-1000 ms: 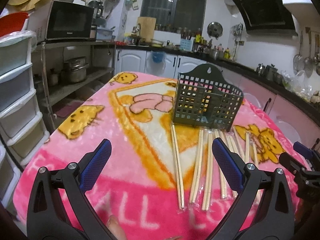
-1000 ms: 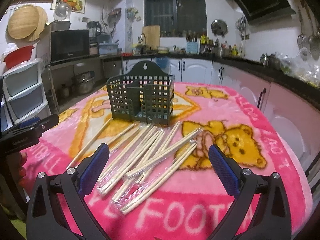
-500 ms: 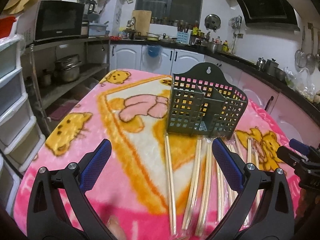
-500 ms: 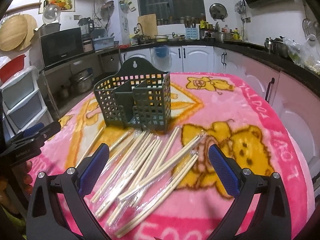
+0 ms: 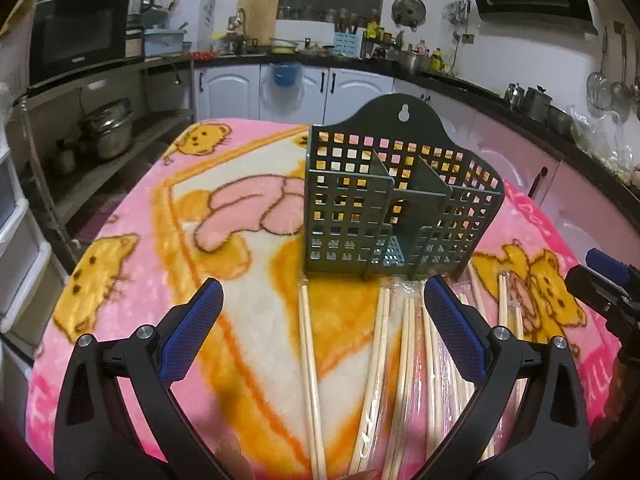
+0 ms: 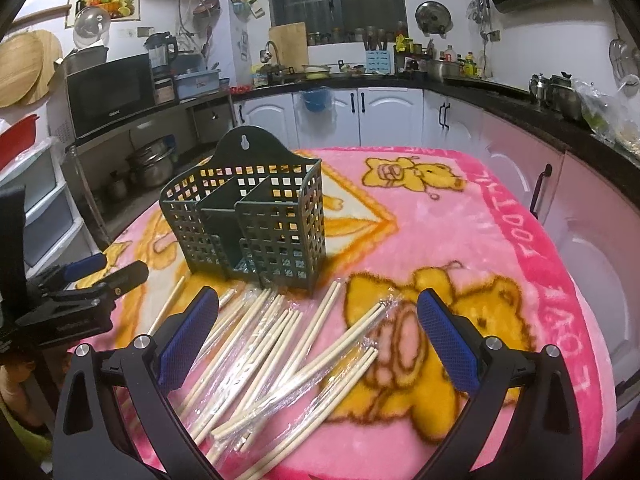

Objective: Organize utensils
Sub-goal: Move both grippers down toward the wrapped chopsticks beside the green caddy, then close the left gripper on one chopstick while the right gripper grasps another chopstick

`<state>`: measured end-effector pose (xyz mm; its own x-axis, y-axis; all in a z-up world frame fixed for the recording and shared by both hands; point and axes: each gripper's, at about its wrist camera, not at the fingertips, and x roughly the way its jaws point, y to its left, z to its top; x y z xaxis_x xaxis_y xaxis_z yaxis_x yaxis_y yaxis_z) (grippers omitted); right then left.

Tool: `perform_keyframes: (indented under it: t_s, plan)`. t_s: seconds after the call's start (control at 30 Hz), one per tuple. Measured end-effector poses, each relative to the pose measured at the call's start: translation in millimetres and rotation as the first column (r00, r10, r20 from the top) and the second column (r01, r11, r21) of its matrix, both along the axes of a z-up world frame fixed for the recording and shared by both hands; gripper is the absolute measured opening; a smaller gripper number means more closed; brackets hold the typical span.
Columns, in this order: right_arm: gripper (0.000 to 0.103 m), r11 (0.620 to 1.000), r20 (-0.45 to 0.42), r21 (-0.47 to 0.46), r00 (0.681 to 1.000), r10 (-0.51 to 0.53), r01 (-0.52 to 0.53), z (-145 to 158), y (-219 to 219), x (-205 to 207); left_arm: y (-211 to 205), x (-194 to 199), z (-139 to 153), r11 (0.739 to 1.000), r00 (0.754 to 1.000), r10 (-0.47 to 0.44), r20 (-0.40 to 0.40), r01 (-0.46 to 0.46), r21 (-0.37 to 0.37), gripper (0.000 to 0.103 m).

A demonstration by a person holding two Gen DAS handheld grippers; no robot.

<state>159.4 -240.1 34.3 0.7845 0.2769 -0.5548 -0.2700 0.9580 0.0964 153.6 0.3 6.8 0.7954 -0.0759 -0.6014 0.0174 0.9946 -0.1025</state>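
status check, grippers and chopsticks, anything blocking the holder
Left gripper open, empty. Right gripper open, empty. Chopsticks loose on the blanket, in front of the empty green holder. Nothing blocking.

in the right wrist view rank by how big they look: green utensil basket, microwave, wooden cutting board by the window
1. Green utensil basket, largest, though it sits nearest the camera.
2. Microwave, clearly smaller in frame but farther back.
3. Wooden cutting board, smallest and farthest, so true size is unsure.
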Motion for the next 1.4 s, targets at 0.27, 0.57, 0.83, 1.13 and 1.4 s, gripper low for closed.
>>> perform_keyframes:
  t_s: [0.27,0.57,0.83,1.13,1.4]
  plan:
    - [0.097,1.0,-0.049,-0.001,0.999,-0.017,0.017,-8,-9,20,9,30,-12,0.999,0.996,-0.028,-0.086,0.024,-0.049,0.093]
    - [0.097,1.0,-0.113,-0.008,0.993,-0.031,0.03,-23,-19,43,17,59,-32,0.997,0.985,-0.046,-0.164,0.036,-0.062,0.093]
    - [0.093,1.0,-0.208,0.006,0.978,-0.017,0.019,-42,-24,59,19,76,-47,0.997,0.973,-0.057,-0.225,0.043,-0.066,0.086]
    - [0.076,0.995,-0.331,0.09,0.943,-0.013,0.045,-63,-36,87,23,91,-58,0.995,0.96,-0.062,-0.272,0.037,-0.094,0.063]
    - [0.06,0.982,-0.412,0.165,0.911,-0.018,0.094,-76,-49,110,28,99,-60,0.994,0.958,-0.056,-0.281,0.025,-0.111,0.048]
